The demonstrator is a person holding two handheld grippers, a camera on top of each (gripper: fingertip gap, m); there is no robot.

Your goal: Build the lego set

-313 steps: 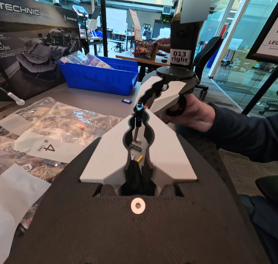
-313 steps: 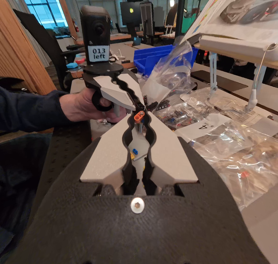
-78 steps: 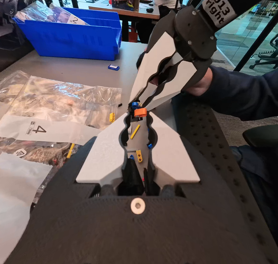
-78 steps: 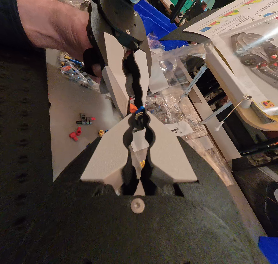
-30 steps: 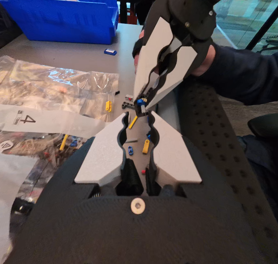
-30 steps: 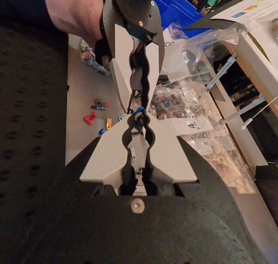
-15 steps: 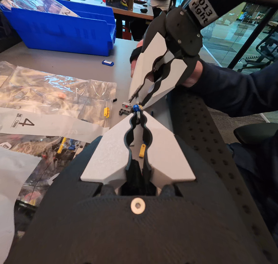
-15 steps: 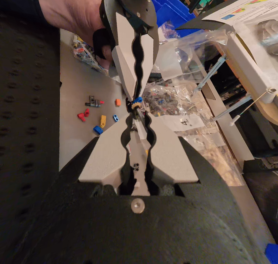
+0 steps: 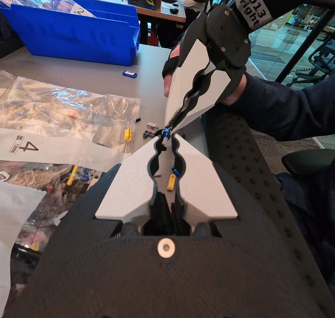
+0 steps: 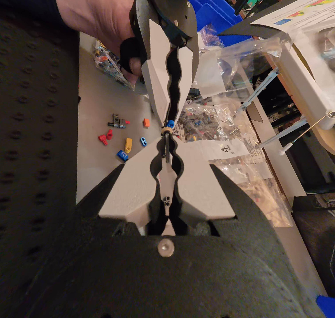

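Note:
A small axle assembly hangs between both grippers above the grey table (image 9: 101,77): a black axle (image 10: 167,150), a tan bush (image 10: 166,129) and a blue connector (image 10: 170,123). My right gripper (image 10: 166,141) is shut on the black axle. My left gripper (image 9: 165,137) is shut on the blue connector end (image 9: 165,133). The two grippers meet tip to tip. The right gripper (image 9: 169,127) comes in from the upper right in the left wrist view. The left gripper (image 10: 167,119) comes down from above in the right wrist view.
Loose parts lie on the table: an orange piece (image 10: 146,122), red pieces (image 10: 105,137), yellow (image 10: 128,144) and blue (image 10: 122,154) connectors, a grey-black sub-assembly (image 10: 117,123). Parts bags (image 9: 54,146) lie left, a blue bin (image 9: 72,35) behind, a booklet stand (image 10: 308,28) right, a black perforated mat (image 9: 235,155) at the edge. Left and right tips are no more than a few centimetres apart.
My left gripper was open a second ago and has since shut on the blue end of the assembly. The orange piece it held earlier now lies on the table. The right gripper still holds the axle.

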